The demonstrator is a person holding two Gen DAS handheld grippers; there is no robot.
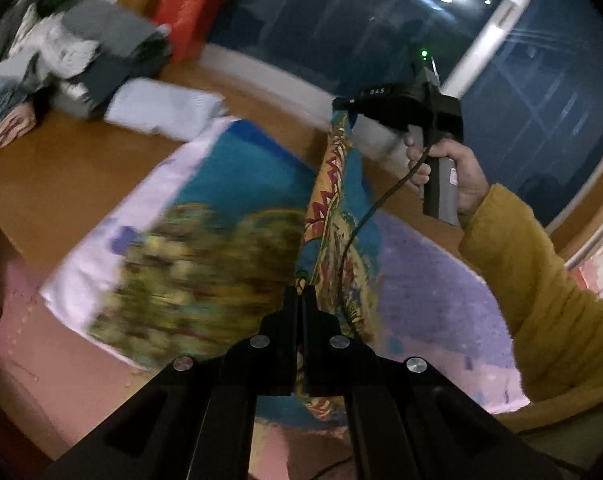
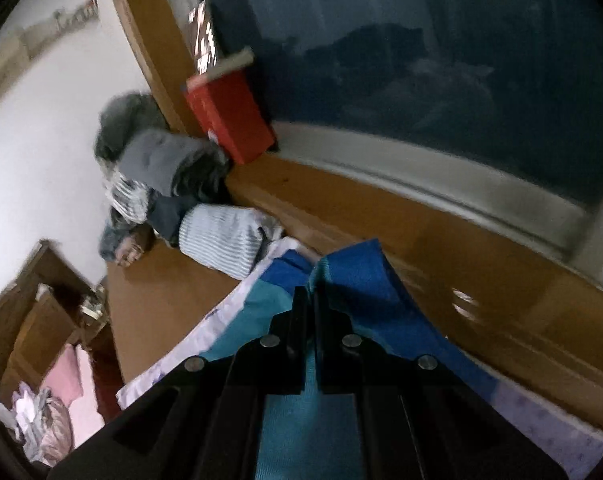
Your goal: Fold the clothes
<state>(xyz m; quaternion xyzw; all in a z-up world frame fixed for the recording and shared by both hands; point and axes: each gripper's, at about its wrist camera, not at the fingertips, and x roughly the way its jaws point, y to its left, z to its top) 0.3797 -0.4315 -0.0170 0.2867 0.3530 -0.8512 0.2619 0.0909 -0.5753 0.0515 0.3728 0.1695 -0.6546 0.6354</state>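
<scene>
Cloth (image 1: 237, 184) pinched between both claws

Both fisheye views were dim and warm-toned, with black corners where the lens circle ended and straight lines bowed near the rim. In the left wrist view, bright ceiling lights glared as white spots in the dark blue window glass (image 1: 341, 20), and a small green lamp (image 1: 424, 54) glowed on the black right tool. The colourful printed cloth (image 1: 205, 264) was smeared by motion blur, its yellow-green pattern unreadable. The right wrist view was soft all over (the red box (image 2: 231, 116) had streaked edges), while the white wall (image 2: 41, 140) was the brightest area. The orange-brown wooden surface (image 2: 161, 300) carried a small streaked white highlight.
</scene>
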